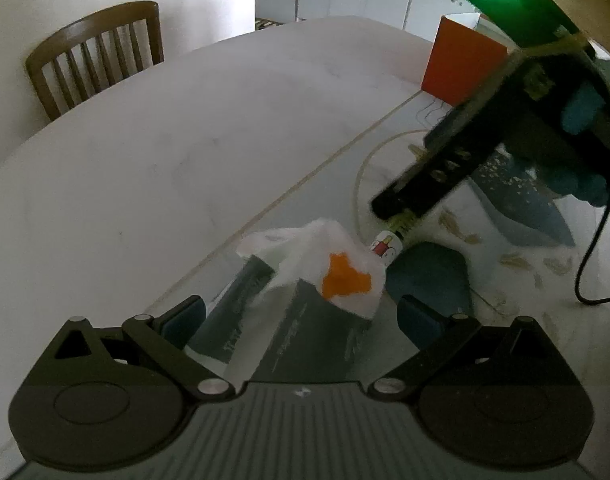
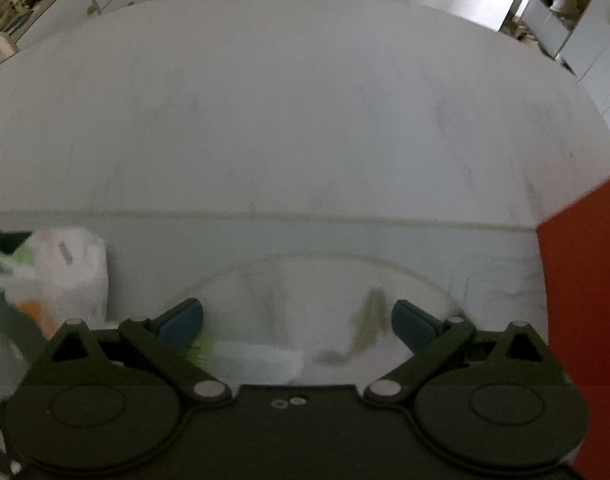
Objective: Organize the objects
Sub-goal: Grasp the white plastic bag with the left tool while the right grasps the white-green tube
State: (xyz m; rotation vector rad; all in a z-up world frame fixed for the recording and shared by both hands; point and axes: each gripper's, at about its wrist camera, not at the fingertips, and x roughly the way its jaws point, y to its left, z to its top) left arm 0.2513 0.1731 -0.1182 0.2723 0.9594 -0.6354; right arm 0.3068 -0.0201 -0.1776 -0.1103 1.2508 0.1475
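My left gripper [image 1: 301, 314] is open, its blue pads on either side of a white plastic bag [image 1: 325, 268] with an orange patch that lies on a grey box [image 1: 301, 344]. A small tube with a printed label [image 1: 385, 246] pokes out behind the bag, and a dark blue pouch [image 1: 429, 276] lies to its right. My right gripper [image 2: 297, 322] is open above a white item with a green brush-like end [image 2: 249, 358], low between its fingers; the frame is blurred. The right gripper's body shows in the left wrist view [image 1: 485, 140]. The bag shows at the left of the right wrist view [image 2: 61, 272].
An orange box [image 1: 461, 66] stands at the back right of the white table [image 1: 165, 140]; it shows in the right wrist view [image 2: 585, 300]. A wooden chair [image 1: 97, 56] stands behind the table. A black cable [image 1: 589, 264] trails at the right. A patterned mat [image 1: 517, 260] covers the table's near part.
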